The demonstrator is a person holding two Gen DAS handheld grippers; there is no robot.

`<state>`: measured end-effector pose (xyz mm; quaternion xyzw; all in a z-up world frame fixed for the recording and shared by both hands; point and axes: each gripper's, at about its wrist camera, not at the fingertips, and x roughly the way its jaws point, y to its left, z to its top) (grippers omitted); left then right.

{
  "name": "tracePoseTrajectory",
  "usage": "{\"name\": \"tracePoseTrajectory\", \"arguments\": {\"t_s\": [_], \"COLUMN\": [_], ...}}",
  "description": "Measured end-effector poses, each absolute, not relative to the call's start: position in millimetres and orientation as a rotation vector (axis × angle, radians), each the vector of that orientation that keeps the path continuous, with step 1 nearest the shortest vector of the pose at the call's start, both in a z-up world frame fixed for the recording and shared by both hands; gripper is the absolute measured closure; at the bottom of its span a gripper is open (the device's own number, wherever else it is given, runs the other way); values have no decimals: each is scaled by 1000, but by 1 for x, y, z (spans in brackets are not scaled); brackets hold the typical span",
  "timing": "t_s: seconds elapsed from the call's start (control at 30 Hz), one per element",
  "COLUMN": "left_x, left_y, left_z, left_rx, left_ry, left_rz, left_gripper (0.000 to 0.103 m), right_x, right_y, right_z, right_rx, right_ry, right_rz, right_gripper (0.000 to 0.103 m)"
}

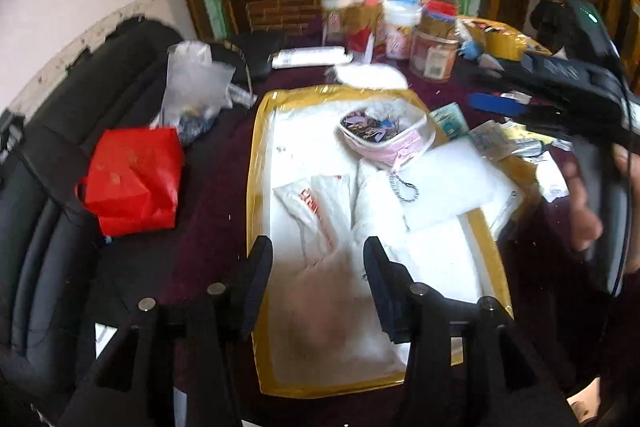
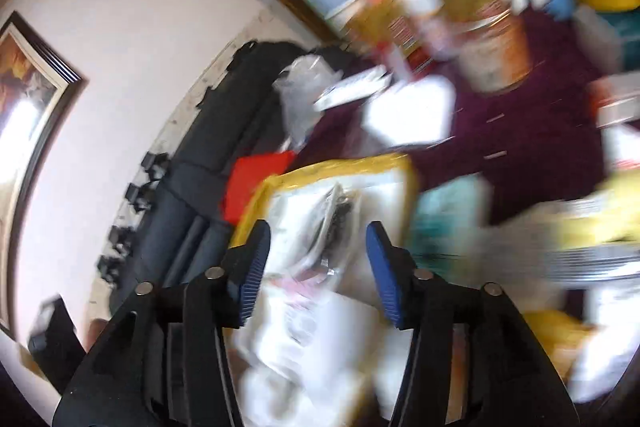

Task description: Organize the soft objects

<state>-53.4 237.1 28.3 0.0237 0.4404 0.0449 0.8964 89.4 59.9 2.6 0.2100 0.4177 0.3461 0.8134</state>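
Presently, item one: the yellow-rimmed tray (image 1: 256, 163), long axis running near to far, holding white plastic bags (image 1: 320, 211) and white packets, with a clear pink-trimmed pouch (image 1: 384, 133) of patterned bits at its far right and a bead chain trailing toward me.

Item two: my left gripper (image 1: 316, 259), fingers wide and holding nothing, above the tray's near end; the soft things lie straight ahead, between and beyond the tips. My right gripper (image 2: 318, 251), blue pads spread wide and likewise carrying nothing, looks over the same tray (image 2: 412, 179), though that view is heavily blurred. The left, I judge, is nearer the bags; the right nearer the pouch.

Item three: a red gift bag (image 1: 132, 179) left of the tray, apart from it.

Item four: dark maroon tablecloth (image 1: 208, 227); jars and tubs (image 1: 404, 27) crowded at the far side; black chair (image 1: 44, 235) left; white wall behind.
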Motion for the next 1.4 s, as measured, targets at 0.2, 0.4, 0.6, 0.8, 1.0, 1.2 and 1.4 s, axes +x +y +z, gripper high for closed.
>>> {"name": "tracePoseTrajectory", "arguments": {"t_s": [0.2, 0.4, 0.6, 0.8, 1.0, 1.2, 1.4], "left_x": [-48, -50, -42, -35, -49, -71, -73], "left_y": [213, 196, 151, 106, 98, 135, 154], "left_z": [23, 45, 38, 24, 17, 23, 27], "left_rx": [163, -72, -11, 74, 205, 129, 45], "left_ry": [922, 923, 962, 986, 974, 953, 944], "left_rz": [73, -108, -143, -226, -234, -194, -196], "left_gripper": [27, 26, 26, 26, 26, 26, 26], "right_x": [57, 32, 15, 4, 0, 2, 30], "right_y": [-60, -104, -87, -79, -46, -5, 4], "right_z": [-4, -26, -34, -40, -43, -51, -62], "right_rx": [373, 234, 74, 110, 205, 169, 247], "right_ry": [856, 939, 940, 953, 970, 1006, 1032], "right_rz": [510, 416, 495, 679, 835, 864, 786], "right_gripper": [46, 46, 46, 45, 45, 45, 45]}}
